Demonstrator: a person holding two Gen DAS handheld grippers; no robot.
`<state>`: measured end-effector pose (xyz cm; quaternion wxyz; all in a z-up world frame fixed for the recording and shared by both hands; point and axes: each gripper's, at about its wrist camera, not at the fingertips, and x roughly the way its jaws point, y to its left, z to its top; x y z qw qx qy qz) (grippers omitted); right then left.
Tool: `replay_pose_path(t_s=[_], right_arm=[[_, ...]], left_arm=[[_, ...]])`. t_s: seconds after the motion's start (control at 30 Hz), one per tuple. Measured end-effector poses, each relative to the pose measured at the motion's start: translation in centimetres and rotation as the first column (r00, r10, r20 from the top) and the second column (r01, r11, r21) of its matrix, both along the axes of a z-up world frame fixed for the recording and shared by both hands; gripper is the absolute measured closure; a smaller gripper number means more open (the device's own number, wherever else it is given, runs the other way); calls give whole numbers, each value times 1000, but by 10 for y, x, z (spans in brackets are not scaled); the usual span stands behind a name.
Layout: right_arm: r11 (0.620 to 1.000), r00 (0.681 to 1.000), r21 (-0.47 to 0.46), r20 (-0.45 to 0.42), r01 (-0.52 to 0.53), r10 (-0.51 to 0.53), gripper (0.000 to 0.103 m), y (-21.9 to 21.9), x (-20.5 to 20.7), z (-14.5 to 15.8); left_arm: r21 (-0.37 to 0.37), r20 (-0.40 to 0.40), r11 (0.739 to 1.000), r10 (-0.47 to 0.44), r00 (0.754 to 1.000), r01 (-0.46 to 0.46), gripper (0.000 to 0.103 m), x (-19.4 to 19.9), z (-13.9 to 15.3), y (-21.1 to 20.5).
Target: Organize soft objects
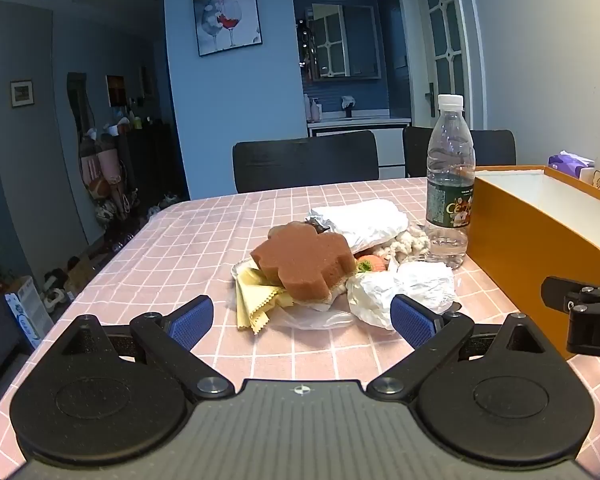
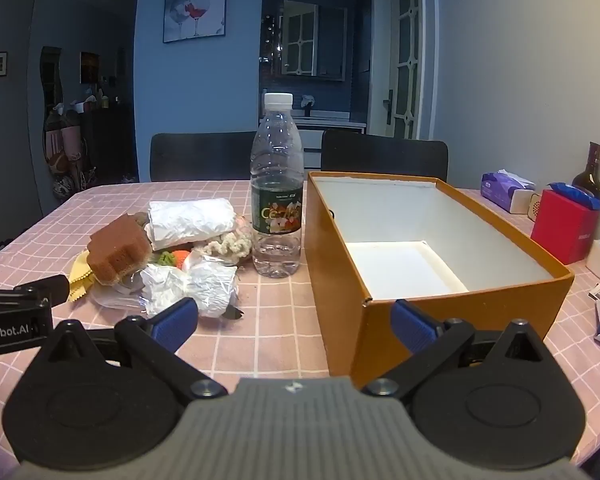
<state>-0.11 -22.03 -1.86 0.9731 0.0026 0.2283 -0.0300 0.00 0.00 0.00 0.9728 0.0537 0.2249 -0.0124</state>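
Nothing was sorted yet: the orange cardboard box (image 2: 440,300) sat empty, and the brown flower-shaped sponge (image 1: 304,264), yellow cloth (image 1: 256,300) and crumpled white bags (image 1: 404,288) lay piled beside the clear water bottle (image 2: 277,196). The left gripper (image 1: 302,320) and right gripper (image 2: 296,322) were both spread wide, holding nothing.

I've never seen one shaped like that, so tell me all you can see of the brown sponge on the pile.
The brown sponge is a thick, porous foam slab with a lobed, flower-like outline and a paler underside. It lies tilted on top of the heap, resting on a yellow cloth with zigzag edges, its far side against a white wrapped roll. Neither gripper touches it.
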Motion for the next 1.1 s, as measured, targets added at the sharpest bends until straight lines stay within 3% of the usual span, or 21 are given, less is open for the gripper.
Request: replay_pose_path(t_s=[0.27, 1.1], right_arm=[[1000, 1000, 1, -3, -9, 9, 3, -2, 0, -2], [1000, 1000, 5, 0, -11, 11, 3, 2, 3, -1]], left_arm=[[37, 21, 999, -2, 1000, 1, 0, -2, -1, -4], [15, 10, 1000, 20, 1000, -20, 0, -3, -3, 2]])
